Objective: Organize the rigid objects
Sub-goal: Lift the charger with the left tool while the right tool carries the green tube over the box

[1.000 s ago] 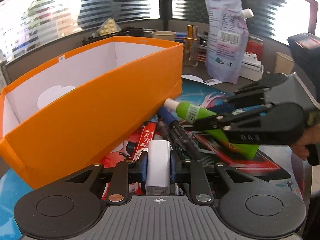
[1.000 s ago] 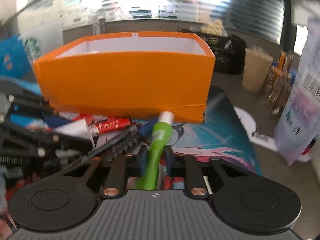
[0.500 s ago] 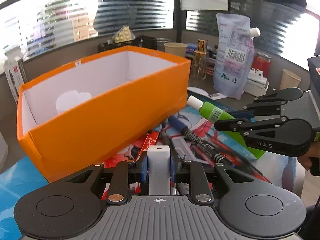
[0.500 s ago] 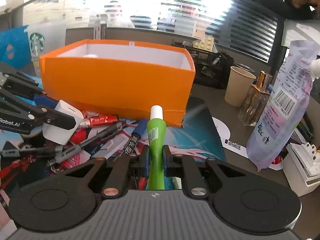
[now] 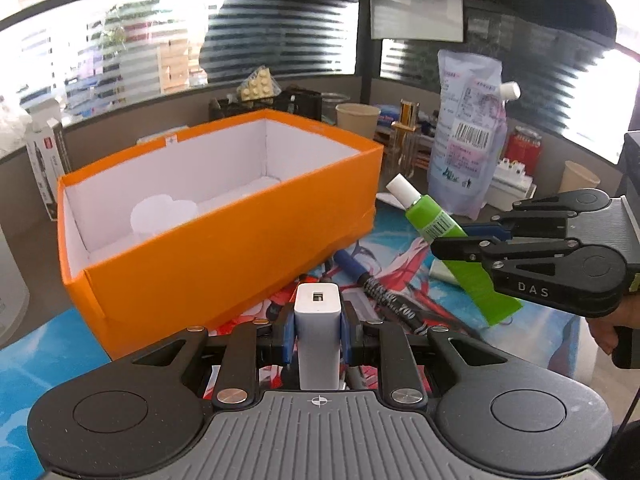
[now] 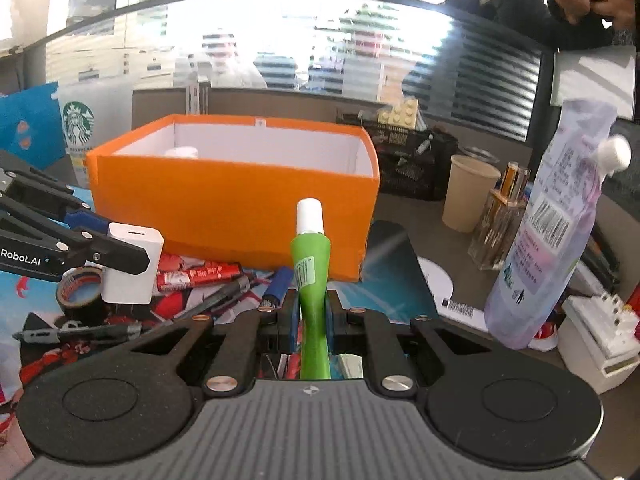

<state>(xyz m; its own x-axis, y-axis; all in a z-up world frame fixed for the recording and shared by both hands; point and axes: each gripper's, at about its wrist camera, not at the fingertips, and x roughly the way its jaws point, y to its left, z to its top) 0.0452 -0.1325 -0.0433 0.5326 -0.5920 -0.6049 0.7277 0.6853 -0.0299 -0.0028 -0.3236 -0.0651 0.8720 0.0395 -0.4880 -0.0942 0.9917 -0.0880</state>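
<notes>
Left wrist view: our left hand-held gripper [image 5: 318, 330] clamps the white charger [image 5: 318, 330], a light, stiff, slick block best held across its flat sides. Our right hand-held gripper [image 6: 312, 316] pinches the green tube [image 6: 312, 280] mid-body; we judge it soft, so squeeze gently. Both hang just short of the orange box [image 5: 224, 256].

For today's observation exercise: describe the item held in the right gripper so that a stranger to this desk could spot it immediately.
Find the big orange box on the desk. In front of its near wall, the right gripper is shut on a bright green tube with a white cap pointing at the box. Unlike the red and dark pens lying nearby, it is held off the mat.
</notes>
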